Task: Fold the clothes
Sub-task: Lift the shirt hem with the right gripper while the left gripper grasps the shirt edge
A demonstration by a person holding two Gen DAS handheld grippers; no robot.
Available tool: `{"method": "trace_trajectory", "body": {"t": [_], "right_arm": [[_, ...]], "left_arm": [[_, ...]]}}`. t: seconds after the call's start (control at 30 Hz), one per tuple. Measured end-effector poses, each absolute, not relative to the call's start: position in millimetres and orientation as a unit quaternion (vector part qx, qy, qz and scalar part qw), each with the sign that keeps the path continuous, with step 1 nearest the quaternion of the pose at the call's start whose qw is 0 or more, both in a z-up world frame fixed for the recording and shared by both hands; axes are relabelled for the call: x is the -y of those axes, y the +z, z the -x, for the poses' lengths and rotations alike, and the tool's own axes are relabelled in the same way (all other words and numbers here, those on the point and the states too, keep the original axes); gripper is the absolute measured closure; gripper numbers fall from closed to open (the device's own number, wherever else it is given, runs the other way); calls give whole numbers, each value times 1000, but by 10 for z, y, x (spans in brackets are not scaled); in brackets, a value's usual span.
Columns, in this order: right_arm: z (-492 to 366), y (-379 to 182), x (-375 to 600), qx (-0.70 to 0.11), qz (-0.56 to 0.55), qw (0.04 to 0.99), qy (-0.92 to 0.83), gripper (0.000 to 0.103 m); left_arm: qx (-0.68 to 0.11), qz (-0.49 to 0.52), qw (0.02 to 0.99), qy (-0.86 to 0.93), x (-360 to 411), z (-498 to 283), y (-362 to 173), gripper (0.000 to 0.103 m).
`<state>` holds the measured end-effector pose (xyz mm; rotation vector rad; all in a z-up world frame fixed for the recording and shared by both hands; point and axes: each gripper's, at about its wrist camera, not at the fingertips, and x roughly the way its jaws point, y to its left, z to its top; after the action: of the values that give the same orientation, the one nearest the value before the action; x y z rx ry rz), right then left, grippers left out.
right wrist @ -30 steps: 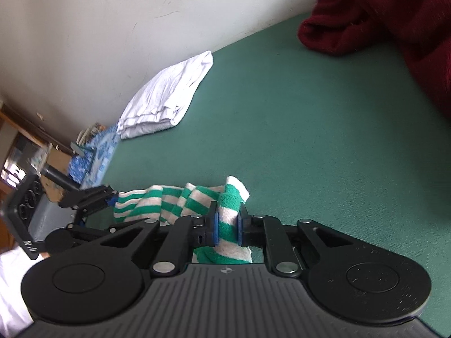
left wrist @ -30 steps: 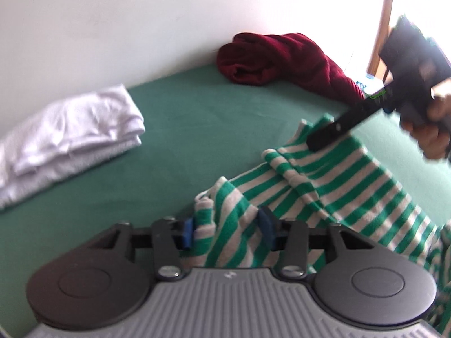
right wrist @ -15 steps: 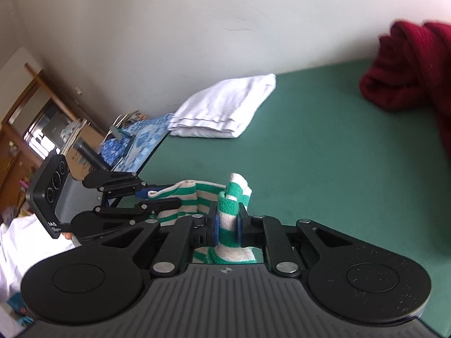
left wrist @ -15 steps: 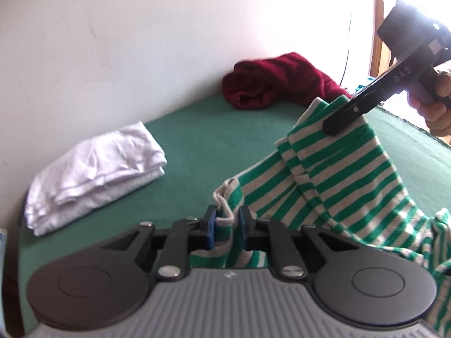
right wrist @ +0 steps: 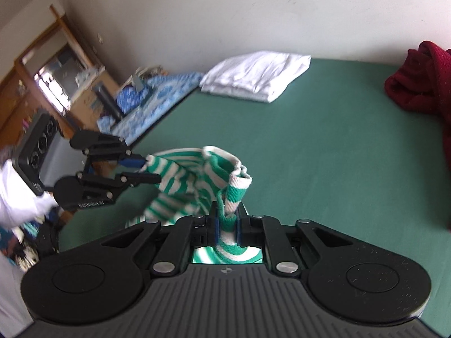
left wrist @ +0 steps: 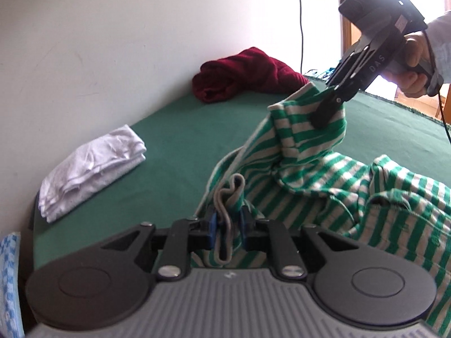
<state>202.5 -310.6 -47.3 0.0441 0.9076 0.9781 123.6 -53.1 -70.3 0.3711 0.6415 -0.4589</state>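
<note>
While a second ago the striped garment [left wrist: 310, 174] was draping low on the green bed [left wrist: 180, 129], both claws, left claw [left wrist: 227, 225] and right claw [right wrist: 227, 222], are now pinching its edges and lifting it clear, probably opening it for folding.

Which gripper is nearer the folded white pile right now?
Left. The left gripper sits just beside the white pile; the right gripper is farther off, toward the red garment.
</note>
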Motion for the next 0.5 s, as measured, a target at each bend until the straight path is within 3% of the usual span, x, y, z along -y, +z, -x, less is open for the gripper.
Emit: {"method": "trace_trajectory", "body": {"t": [0.5], "right_arm": [[-1120,125,3193,-363,34,810,459,93]], "left_arm": [[-251,-188,925,-215,659,-368,-156,89]]}}
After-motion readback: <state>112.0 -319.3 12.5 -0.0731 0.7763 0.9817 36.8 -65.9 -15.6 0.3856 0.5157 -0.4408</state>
